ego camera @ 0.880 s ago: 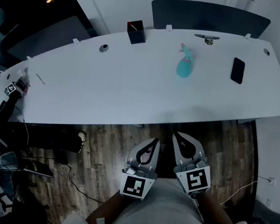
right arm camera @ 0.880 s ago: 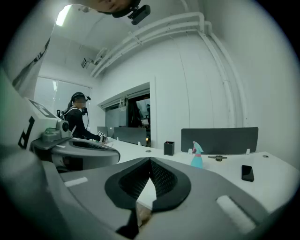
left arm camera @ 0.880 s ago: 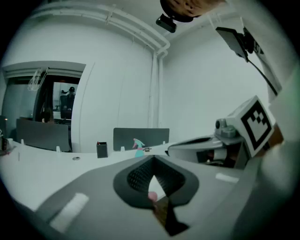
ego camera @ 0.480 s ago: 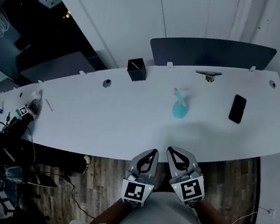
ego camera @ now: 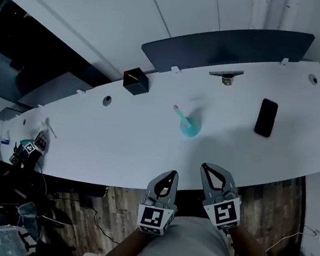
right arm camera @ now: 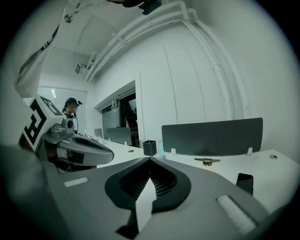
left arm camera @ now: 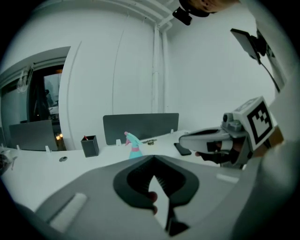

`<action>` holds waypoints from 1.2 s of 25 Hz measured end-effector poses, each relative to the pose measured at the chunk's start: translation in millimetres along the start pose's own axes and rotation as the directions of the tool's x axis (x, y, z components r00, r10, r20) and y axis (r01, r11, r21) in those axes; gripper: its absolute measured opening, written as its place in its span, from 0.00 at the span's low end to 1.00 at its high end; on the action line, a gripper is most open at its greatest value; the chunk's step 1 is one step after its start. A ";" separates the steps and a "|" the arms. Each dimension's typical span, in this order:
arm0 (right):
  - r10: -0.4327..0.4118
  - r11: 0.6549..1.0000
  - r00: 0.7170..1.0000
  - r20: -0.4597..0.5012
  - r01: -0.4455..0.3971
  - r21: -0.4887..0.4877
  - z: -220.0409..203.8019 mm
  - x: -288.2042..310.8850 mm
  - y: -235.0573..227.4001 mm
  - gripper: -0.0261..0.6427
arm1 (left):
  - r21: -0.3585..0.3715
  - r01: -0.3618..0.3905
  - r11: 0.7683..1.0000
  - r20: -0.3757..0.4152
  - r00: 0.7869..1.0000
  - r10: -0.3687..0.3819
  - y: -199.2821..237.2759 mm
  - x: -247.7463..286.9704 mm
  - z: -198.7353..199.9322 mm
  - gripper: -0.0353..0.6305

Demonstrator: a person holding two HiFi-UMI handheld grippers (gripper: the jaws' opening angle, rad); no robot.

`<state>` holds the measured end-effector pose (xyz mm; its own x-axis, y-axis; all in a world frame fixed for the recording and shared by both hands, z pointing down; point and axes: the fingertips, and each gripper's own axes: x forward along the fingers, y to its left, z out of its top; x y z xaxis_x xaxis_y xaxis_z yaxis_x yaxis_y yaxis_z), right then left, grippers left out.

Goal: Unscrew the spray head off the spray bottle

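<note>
A long, smooth white bench (ego camera: 115, 141) curves through a white-walled room above a dark wood-plank floor (ego camera: 117, 199). Nearest, just short of the bench's front edge, the left hand-held gripper (ego camera: 170, 176) and the right hand-held gripper (ego camera: 210, 170) sit side by side. Both are grey moulded shells with ribbed black pads and a marker cube. Each one's jaws are pressed together with nothing between them. Mid-bench, well apart from both, stands the spray bottle (ego camera: 187, 126), a rounded teal body with a pink-tipped spray head (ego camera: 178, 110) on it; the steep view foreshortens it. To its right lies a flat black phone (ego camera: 265, 118). Farther back on the left is a square black pen cup (ego camera: 136, 81). Near the rear edge is a small metal piece (ego camera: 226, 76), too small to identify, before a dark screen panel (ego camera: 222, 46). The clutter at the bench's far-left end is dim and hard to make out.
</note>
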<state>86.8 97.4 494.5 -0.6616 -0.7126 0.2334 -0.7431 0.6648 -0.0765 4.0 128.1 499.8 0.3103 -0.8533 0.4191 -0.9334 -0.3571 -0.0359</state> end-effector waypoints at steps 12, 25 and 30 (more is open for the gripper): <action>-0.046 0.999 0.995 -0.091 0.047 0.008 -4.1 43.5 -20.4 0.04 | -0.046 0.053 0.998 0.011 0.999 -0.053 44.8 56.4 10.5 0.06; -0.123 0.992 0.960 -0.251 0.121 -0.025 -27.8 92.2 -16.7 0.04 | -0.069 0.173 0.983 0.005 0.985 -0.173 92.2 95.6 -2.9 0.06; -0.084 0.996 0.941 -0.327 0.075 -0.040 -53.9 105.3 -18.9 0.25 | -0.075 0.124 0.989 -0.019 0.992 -0.126 109.5 100.7 -8.1 0.06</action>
<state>36.7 21.9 572.7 -0.5272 -0.6533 0.5434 -0.7860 0.6180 -0.0195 -68.4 6.1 545.4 0.4218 -0.7944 0.4371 -0.8985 -0.4307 0.0843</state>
